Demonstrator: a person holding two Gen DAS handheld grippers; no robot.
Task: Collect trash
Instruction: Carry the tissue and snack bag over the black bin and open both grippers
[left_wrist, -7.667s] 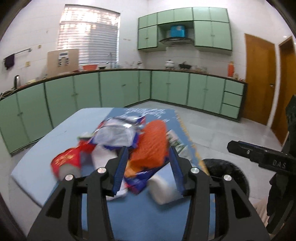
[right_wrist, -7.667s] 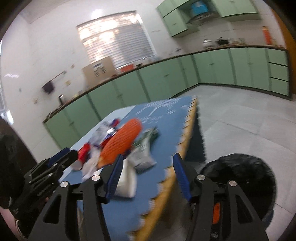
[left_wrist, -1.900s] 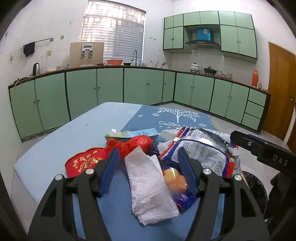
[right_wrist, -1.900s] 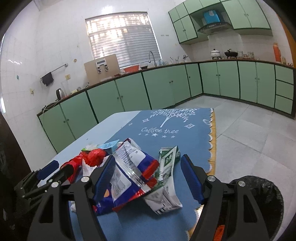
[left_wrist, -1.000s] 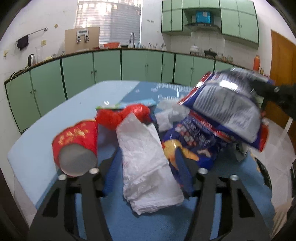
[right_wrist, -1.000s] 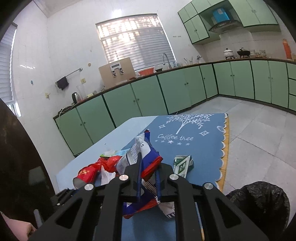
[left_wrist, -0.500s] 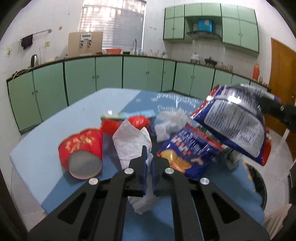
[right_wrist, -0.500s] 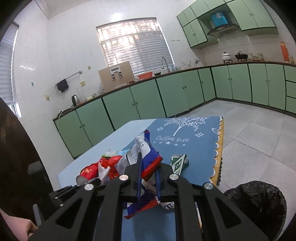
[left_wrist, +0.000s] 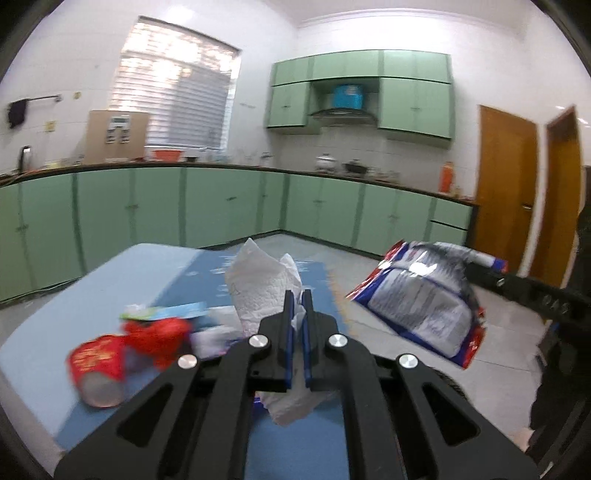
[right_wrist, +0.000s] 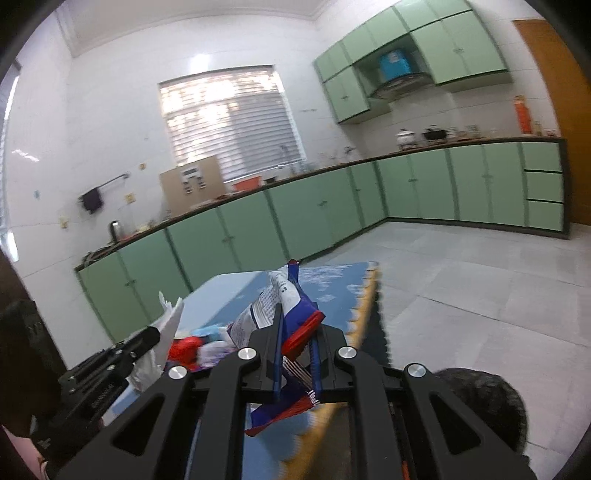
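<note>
— What containers are there, and what is in them?

— A bin lined with a black bag stands on the floor just beside the desk; I cannot tell what is inside. A red paper cup lies on its side on the desk, its mouth toward the camera.

— And the grippers?

— The left gripper has its jaws clenched on a white paper towel, lifted off the desk. The right gripper grips a blue, red and silver snack bag, jaws pressed on it, held in the air off the desk's edge, above the floor.

— What else lies around?

— A crumpled red wrapper just beside the cup, a thin green-and-blue packet behind it, and blurred white scraps near the blue mat. Green cabinets run along the walls.
</note>
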